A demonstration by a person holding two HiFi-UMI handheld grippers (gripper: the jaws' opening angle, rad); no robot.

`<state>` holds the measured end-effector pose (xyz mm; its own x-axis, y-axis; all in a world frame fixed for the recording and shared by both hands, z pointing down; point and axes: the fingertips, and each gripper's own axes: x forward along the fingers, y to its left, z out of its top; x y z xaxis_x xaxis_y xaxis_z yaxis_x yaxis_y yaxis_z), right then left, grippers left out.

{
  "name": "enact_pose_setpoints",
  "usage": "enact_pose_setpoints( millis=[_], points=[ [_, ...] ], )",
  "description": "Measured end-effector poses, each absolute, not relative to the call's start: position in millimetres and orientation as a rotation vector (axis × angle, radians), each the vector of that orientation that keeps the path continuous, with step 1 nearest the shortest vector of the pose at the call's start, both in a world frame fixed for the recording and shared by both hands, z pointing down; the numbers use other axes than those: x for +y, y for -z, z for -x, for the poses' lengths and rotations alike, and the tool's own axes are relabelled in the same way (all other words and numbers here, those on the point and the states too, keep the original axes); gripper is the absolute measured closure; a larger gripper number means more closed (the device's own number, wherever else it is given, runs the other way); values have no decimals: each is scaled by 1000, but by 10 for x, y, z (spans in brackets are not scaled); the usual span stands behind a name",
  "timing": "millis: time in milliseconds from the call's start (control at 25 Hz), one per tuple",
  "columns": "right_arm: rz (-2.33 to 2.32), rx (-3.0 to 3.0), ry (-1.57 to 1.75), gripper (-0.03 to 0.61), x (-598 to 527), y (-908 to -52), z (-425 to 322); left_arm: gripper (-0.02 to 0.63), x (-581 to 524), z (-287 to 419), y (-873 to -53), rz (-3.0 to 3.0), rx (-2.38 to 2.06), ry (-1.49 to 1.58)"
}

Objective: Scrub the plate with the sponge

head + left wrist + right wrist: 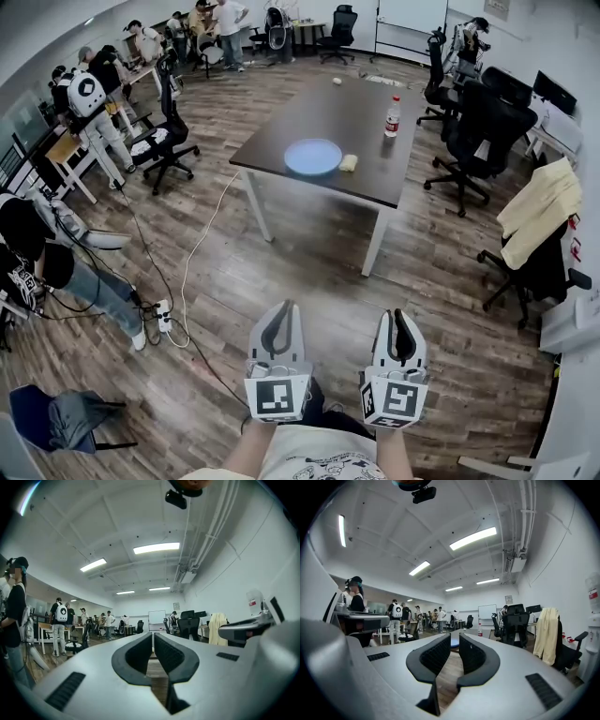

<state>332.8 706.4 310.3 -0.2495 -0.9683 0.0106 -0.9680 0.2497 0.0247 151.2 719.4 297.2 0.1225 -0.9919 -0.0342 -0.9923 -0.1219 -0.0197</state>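
**Both grippers empty and level, plate and sponge on the far table**

Nearest to you, at the lower edge of the head view, your two forearms hold the grippers side by side above the wooden floor (pixel 309 272). The left gripper (pixel 283 307) has its jaws together, tip to tip, with nothing between them. The right gripper (pixel 398 315) has its jaws drawn close, with only a thin slit between the tips, and that slit holds nothing. Each gripper's marker cube faces the camera.

To your left, a white cable (pixel 192 253) runs across the floor to a power strip (pixel 164 316).

Further on stands the dark table (pixel 356 112), well apart from both grippers. The blue plate (pixel 313 157) lies flat near its nearer edge. The pale yellow sponge (pixel 348 162) rests just beside the plate, on its right, and whether they touch cannot be told. A water bottle (pixel 392 116) with a red label stands upright beyond the sponge.

Black office chairs (pixel 473 141) stand to the right of the table, and one carries a yellow cloth (pixel 539 211). Farthest away, several people (pixel 211 23) stand and sit at desks along the back wall.
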Motion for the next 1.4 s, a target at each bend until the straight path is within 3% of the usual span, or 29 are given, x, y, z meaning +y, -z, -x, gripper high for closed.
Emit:
enact_pose_setpoints(
  millis=[1400],
  points=[
    [-1922,-2353,-72,535,4344,-3374,-2164,592,4531,-89,-3184,2359,2108,-15]
  ],
)
